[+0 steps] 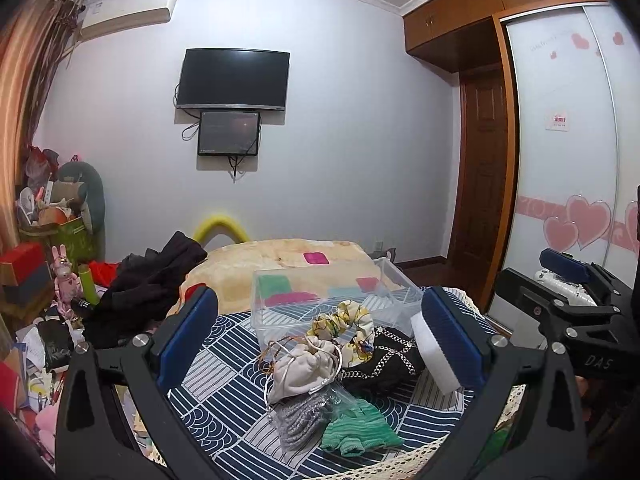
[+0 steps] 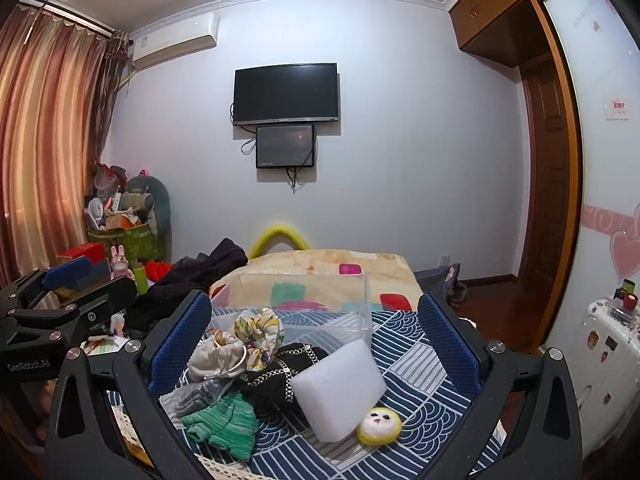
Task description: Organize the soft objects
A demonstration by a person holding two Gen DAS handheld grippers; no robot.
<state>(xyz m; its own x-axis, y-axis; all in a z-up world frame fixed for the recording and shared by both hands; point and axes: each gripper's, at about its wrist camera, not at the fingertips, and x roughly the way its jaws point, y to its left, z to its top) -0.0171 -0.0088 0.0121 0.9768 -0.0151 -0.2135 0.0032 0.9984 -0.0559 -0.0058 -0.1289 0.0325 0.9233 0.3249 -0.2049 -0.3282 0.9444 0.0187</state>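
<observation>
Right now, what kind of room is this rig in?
Most likely a bedroom at home: a bed with a patterned blanket, a sliding wardrobe with heart decals, and a wall-mounted TV facing the bed.

Dim indoor light, bluish cast; heavy fisheye warp, dark vignette at corners.

a pale lavender wall closes the far side of the bedroom, with a dark television mounted on it and a smaller screen just below, cables hanging down. high on the left sits an air conditioner, beside striped reddish curtains. on the right a wooden door stands under brown overhead cabinets, next to a white sliding wardrobe printed with pink hearts. a bed with a beige blanket lies in the middle, a cluttered heap far left.
</observation>
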